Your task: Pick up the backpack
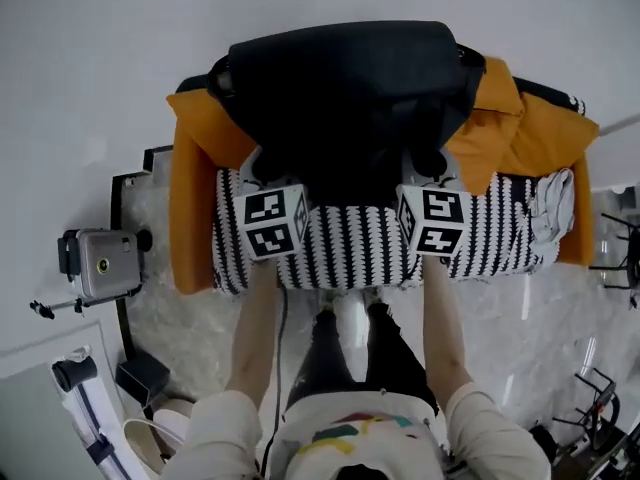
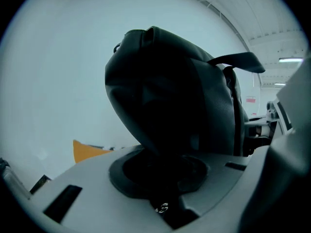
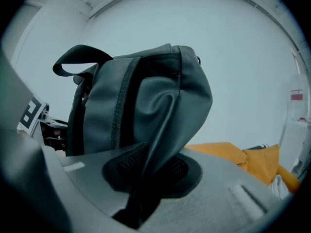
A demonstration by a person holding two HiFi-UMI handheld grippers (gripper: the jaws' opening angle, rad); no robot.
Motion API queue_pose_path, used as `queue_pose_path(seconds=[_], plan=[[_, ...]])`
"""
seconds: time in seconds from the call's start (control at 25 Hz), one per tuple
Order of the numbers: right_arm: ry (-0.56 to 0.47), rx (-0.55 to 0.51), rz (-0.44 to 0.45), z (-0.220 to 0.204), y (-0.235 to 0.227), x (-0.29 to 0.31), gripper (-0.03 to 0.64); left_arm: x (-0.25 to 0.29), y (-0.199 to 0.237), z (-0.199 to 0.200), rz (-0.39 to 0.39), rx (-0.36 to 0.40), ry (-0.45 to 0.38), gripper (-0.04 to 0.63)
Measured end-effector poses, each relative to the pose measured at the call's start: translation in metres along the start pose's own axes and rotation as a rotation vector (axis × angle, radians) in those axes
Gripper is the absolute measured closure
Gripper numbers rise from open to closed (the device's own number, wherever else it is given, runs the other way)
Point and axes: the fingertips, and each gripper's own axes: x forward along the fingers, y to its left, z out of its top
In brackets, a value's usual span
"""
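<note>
A pale marbled floor [image 1: 520,318] lies under me in the head view, with an orange blanket [image 1: 190,218] and a striped throw [image 1: 350,243] just ahead. The backpack [image 1: 350,98] is held up over them between my left gripper [image 1: 265,168] and right gripper [image 1: 432,166]. A tripod camera [image 1: 100,265] stands well off to the left, out of the way.

In the left gripper view the jaws are clenched on a dark pinch of the bag's skin, and a carry strap [image 2: 238,59] loops free at the far right.

In the right gripper view the jaws clamp 1 thin fold [image 3: 158,130]. With only 2 pinches of slick fabric holding it, I judge either could slide out and drop the bag onto the throw.
</note>
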Motion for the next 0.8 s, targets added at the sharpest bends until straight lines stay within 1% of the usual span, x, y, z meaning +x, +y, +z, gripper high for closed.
queue_pose_path(seconds=[0.08, 0.16, 0.36, 0.6, 0.68, 0.8], plan=[[-0.052, -0.006, -0.015, 0.047, -0.005, -0.012, 0.537, -0.010, -0.005, 0.048, 0.000, 0.013, -0.061, 0.517], [-0.098, -0.007, -0.027, 0.088, -0.007, -0.029, 0.538, -0.027, -0.009, 0.090, 0.000, 0.025, -0.103, 0.517], [-0.196, -0.022, -0.038, 0.162, -0.013, -0.076, 0.540, -0.073, -0.027, 0.164, 0.005, 0.028, -0.179, 0.517], [-0.295, -0.038, -0.039, 0.216, -0.012, -0.134, 0.540, -0.128, -0.045, 0.220, 0.008, 0.063, -0.279, 0.515], [-0.314, -0.043, -0.035, 0.226, -0.011, -0.152, 0.540, -0.145, -0.052, 0.231, 0.011, 0.070, -0.298, 0.515], [-0.347, -0.055, -0.023, 0.236, -0.007, -0.177, 0.540, -0.169, -0.059, 0.238, 0.010, 0.062, -0.314, 0.515]])
